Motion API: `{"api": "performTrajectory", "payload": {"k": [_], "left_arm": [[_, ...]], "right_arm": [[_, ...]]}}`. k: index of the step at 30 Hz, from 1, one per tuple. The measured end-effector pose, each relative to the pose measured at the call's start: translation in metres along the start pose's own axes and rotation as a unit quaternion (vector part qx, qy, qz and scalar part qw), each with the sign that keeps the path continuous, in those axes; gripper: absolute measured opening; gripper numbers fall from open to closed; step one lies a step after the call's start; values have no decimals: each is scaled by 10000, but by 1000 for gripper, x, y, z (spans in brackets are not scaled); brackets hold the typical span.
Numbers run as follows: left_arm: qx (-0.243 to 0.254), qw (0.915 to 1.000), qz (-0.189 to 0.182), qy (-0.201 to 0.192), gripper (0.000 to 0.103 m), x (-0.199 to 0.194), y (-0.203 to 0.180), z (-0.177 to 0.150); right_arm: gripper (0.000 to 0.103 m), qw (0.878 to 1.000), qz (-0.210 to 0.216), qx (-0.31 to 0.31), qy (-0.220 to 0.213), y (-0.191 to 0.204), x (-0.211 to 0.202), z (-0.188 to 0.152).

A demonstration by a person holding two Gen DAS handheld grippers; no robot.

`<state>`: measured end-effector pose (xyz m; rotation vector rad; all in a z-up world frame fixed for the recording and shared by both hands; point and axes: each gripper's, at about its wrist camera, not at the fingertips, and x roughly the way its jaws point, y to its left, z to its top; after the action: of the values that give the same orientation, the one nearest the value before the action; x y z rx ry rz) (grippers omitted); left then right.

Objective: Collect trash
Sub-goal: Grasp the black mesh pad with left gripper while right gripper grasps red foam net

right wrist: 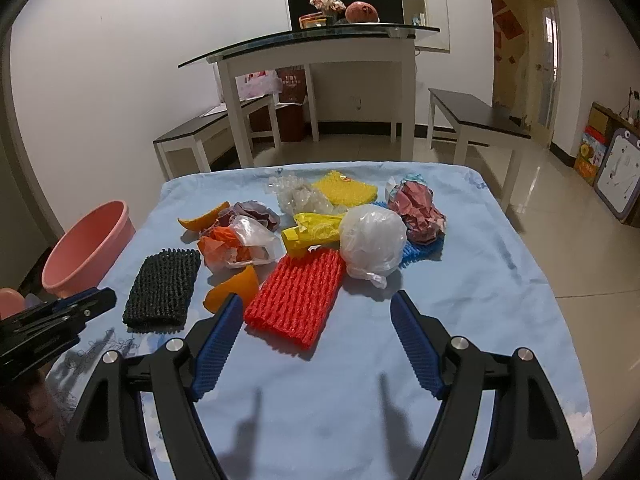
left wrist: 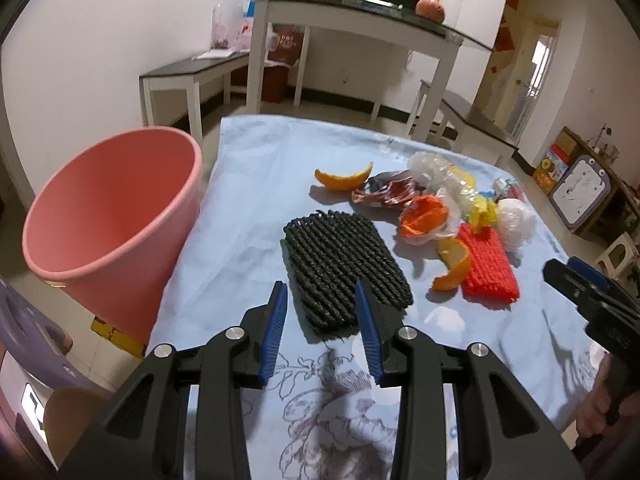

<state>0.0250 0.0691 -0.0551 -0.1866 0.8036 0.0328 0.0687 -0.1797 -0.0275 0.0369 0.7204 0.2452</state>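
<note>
A black foam net sleeve (left wrist: 344, 268) lies on the blue cloth table (left wrist: 248, 184), just ahead of my open, empty left gripper (left wrist: 322, 294). It also shows in the right wrist view (right wrist: 162, 288). A red foam net sleeve (right wrist: 296, 296) lies just ahead of my open, empty right gripper (right wrist: 318, 302). Around them lie orange peels (right wrist: 234, 288), a white plastic bag ball (right wrist: 372, 240), a yellow bag (right wrist: 312, 232) and crumpled wrappers (right wrist: 418, 210). A pink bucket (left wrist: 108, 216) stands left of the table.
A glass-topped white table (right wrist: 316, 46) and dark benches (right wrist: 476, 114) stand behind on the tiled floor. A yellow foam net (right wrist: 346, 190) and a blue one (right wrist: 424, 250) lie at the far side of the trash pile. Boxes (right wrist: 592, 154) stand at the right wall.
</note>
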Motion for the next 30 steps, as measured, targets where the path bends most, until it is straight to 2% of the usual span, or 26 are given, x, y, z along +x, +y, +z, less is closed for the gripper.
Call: {"api": "performTrajectory", "payload": {"k": [3, 11, 12, 13, 14, 17, 30], "left_arm": [[-83, 9998, 103, 171, 36, 12, 2, 2], [-148, 9986, 81, 509, 35, 30, 3, 0], [-143, 9985, 89, 512, 32, 31, 3, 0], [-101, 9985, 86, 527, 19, 33, 2, 0], [-59, 9986, 71, 528, 15, 33, 1, 0], [99, 9991, 82, 400, 9, 27, -2, 1], [206, 9985, -290, -419, 9, -24, 4, 17]], "right_arm": [[75, 10000, 16, 20, 45, -2, 2, 3], [75, 9997, 103, 117, 204, -6, 10, 10], [75, 9996, 119, 135, 238, -6, 12, 11], [75, 9994, 142, 163, 288, -7, 14, 11], [75, 9992, 155, 185, 328, -7, 16, 11], [74, 9985, 187, 263, 453, -7, 22, 11], [60, 9914, 199, 516, 1183, -1, 63, 8]]}}
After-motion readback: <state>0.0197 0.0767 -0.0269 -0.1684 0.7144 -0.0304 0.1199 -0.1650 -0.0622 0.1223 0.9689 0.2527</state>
